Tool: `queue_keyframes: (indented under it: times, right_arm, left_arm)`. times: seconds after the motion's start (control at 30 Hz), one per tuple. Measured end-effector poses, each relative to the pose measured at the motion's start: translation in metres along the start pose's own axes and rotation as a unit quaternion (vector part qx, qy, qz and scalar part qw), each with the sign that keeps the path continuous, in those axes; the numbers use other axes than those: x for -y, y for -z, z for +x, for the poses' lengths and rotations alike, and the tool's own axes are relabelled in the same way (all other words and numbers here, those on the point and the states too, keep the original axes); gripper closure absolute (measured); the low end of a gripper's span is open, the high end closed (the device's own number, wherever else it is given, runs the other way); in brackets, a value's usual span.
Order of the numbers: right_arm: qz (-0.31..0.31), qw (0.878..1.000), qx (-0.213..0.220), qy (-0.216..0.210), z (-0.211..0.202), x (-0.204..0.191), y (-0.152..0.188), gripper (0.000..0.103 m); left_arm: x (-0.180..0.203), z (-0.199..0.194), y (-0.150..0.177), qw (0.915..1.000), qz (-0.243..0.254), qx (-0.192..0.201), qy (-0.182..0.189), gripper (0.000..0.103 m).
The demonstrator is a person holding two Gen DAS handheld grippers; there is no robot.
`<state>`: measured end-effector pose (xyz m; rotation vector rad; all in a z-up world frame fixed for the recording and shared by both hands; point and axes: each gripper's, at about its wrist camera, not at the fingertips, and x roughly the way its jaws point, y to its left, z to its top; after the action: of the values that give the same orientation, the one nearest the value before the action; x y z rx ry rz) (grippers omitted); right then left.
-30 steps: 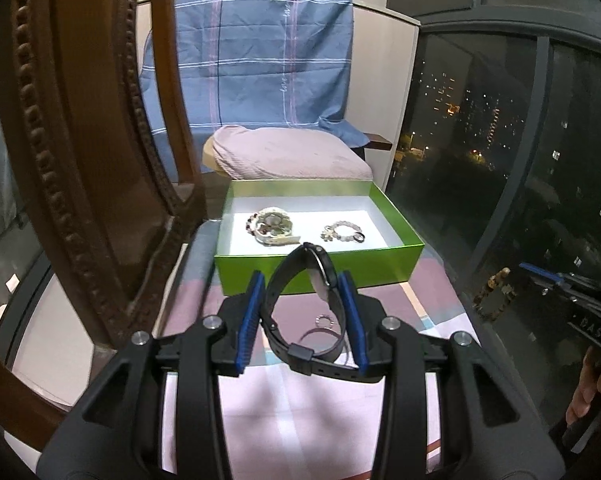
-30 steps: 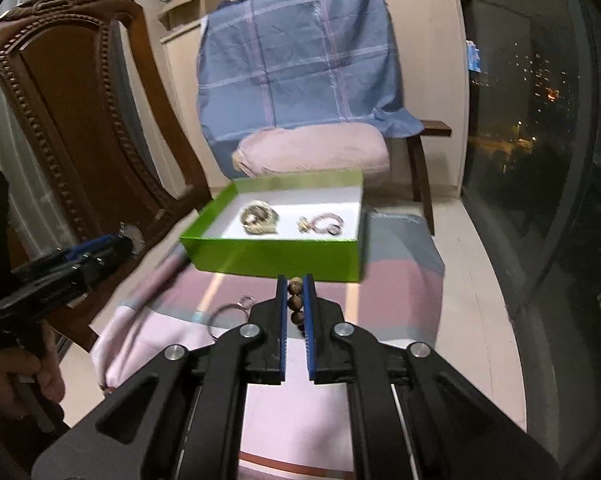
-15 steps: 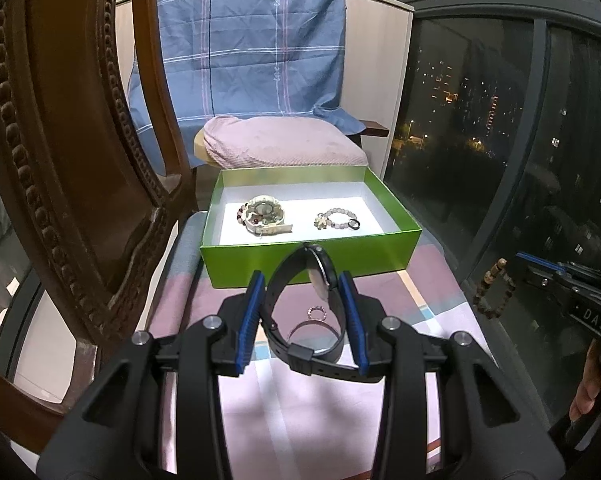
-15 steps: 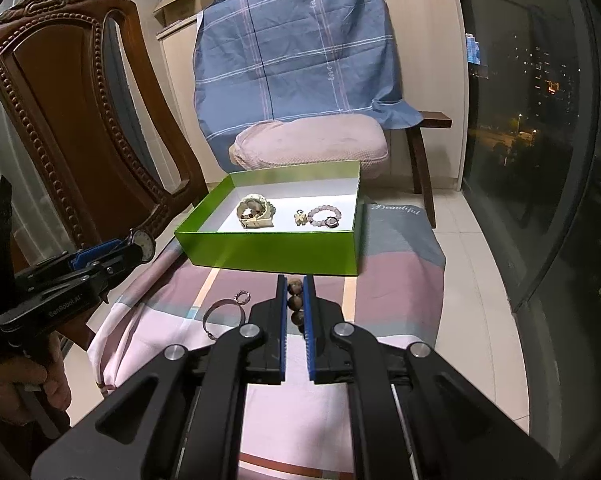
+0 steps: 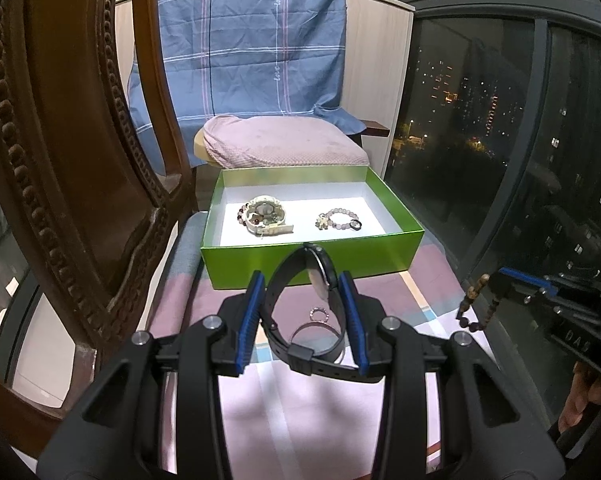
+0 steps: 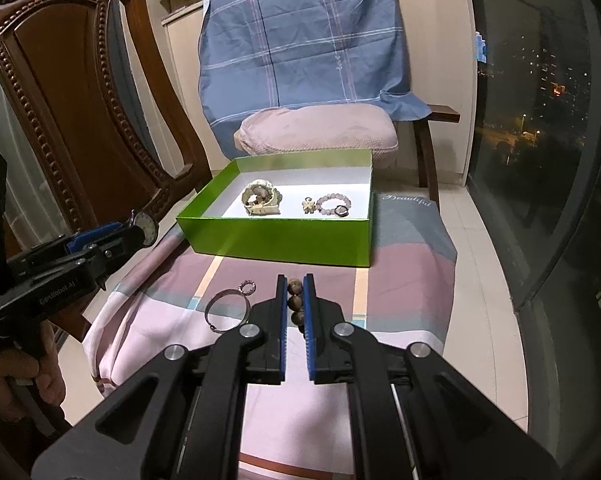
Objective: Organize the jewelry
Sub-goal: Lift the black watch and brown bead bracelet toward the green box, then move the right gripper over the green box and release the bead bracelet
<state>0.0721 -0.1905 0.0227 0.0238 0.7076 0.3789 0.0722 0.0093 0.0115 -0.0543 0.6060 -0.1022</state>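
a carved dark wooden chair point(image 6: 72, 92) with beaded trim stands at the left, beside a surface draped in a soft striped cloth point(image 6: 324, 360) of pink, mauve and grey bands. the left hand-held gripper point(image 5: 302, 284) has its blue-padded jaws partly apart and clamped on a black wristwatch point(image 5: 320, 280), the rubbery strap looped between the pads and the round case standing on edge; seen from the right wrist, the pale watch face point(image 6: 146, 225) shows at its tip. on the cloth lie a thin silver bangle point(image 6: 226, 310) and, just beside it, a small beaded ring point(image 6: 247, 288). farther back sits a shallow glossy green box point(image 6: 276, 246) with a white floor, holding a cream watch coiled with dark beads point(image 6: 260, 198) at the left and a pale bead bracelet with a flower charm point(image 6: 328, 206) at the right. the right hand-held gripper point(image 6: 295, 286) has its jaws pressed together on a string of round brown wooden beads point(image 6: 294, 300), which dangles below the tips in the left wrist view point(image 5: 474, 308).
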Motion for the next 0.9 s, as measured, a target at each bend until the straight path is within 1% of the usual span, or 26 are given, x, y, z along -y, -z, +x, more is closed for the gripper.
queue_keyframes:
  times: [0.1, 0.17, 0.23, 0.33, 0.47, 0.5, 0.53, 0.57, 0.6, 0.63, 0.67, 0.7, 0.73, 0.77, 0.8, 0.83, 0.87, 0.9]
  right_arm:
    - [0.000, 1.000, 0.002, -0.002, 0.003, -0.005, -0.006, 0.095]
    - [-0.002, 1.000, 0.008, -0.003, 0.005, -0.009, -0.016, 0.095]
    - [-0.010, 1.000, 0.020, 0.005, 0.008, -0.014, -0.033, 0.095]
    - [-0.018, 0.999, 0.043, 0.016, 0.018, -0.019, -0.073, 0.095]
    - [-0.005, 0.997, 0.066, 0.038, 0.036, -0.011, -0.111, 0.095]
    - [0.005, 0.997, 0.064, 0.042, 0.044, -0.005, -0.116, 0.092]
    - [0.017, 0.998, 0.058, 0.035, 0.053, 0.002, -0.119, 0.073]
    - [0.025, 0.998, 0.057, 0.031, 0.057, 0.007, -0.117, 0.049]
    - [0.037, 0.996, 0.066, 0.037, 0.059, 0.015, -0.111, 0.044]
    - [0.057, 0.994, 0.073, 0.050, 0.056, 0.025, -0.100, 0.043]
    - [0.069, 0.994, 0.067, 0.045, 0.054, 0.030, -0.092, 0.043]
    - [0.083, 0.994, 0.063, 0.029, 0.047, 0.035, -0.077, 0.043]
    - [0.090, 0.993, 0.070, 0.025, 0.037, 0.038, -0.062, 0.043]
    - [0.096, 0.992, 0.074, 0.029, 0.028, 0.039, -0.049, 0.041]
    - [0.109, 0.991, 0.069, 0.040, 0.019, 0.041, -0.035, 0.041]
    - [0.121, 0.990, 0.061, 0.042, 0.014, 0.042, -0.027, 0.041]
    - [0.142, 0.988, 0.052, 0.028, 0.006, 0.045, -0.015, 0.039]
    - [0.150, 0.987, 0.050, 0.017, 0.003, 0.046, -0.010, 0.038]
  left_arm:
    - [-0.003, 0.004, 0.000, 1.0000, -0.006, -0.004, 0.001, 0.065]
    - [-0.005, 0.006, 0.000, 0.9999, -0.012, -0.007, 0.003, 0.065]
    - [-0.007, 0.008, -0.001, 0.9998, -0.017, -0.009, 0.005, 0.065]
    - [-0.012, 0.012, -0.003, 0.9997, -0.024, -0.011, 0.005, 0.065]
    - [-0.018, 0.014, -0.005, 0.9994, -0.031, -0.011, 0.003, 0.065]
    - [-0.019, 0.014, -0.005, 0.9994, -0.033, -0.012, 0.003, 0.065]
    - [-0.020, 0.015, -0.005, 0.9993, -0.035, -0.012, 0.003, 0.065]
    - [-0.020, 0.015, -0.005, 0.9993, -0.035, -0.013, 0.003, 0.065]
    - [-0.020, 0.016, -0.005, 0.9993, -0.034, -0.015, 0.004, 0.065]
    - [-0.019, 0.016, -0.005, 0.9993, -0.032, -0.015, 0.005, 0.065]
    - [-0.018, 0.016, -0.004, 0.9994, -0.031, -0.014, 0.006, 0.065]
    - [-0.018, 0.016, -0.004, 0.9994, -0.031, -0.014, 0.008, 0.065]
    - [-0.017, 0.017, -0.004, 0.9994, -0.030, -0.015, 0.010, 0.065]
    - [-0.017, 0.018, -0.004, 0.9994, -0.030, -0.016, 0.011, 0.065]
    - [-0.016, 0.019, -0.003, 0.9994, -0.029, -0.018, 0.011, 0.065]
    - [-0.015, 0.020, -0.003, 0.9993, -0.028, -0.020, 0.011, 0.065]
    - [-0.014, 0.021, -0.003, 0.9993, -0.028, -0.022, 0.012, 0.065]
    - [-0.014, 0.021, -0.002, 0.9992, -0.028, -0.024, 0.014, 0.065]
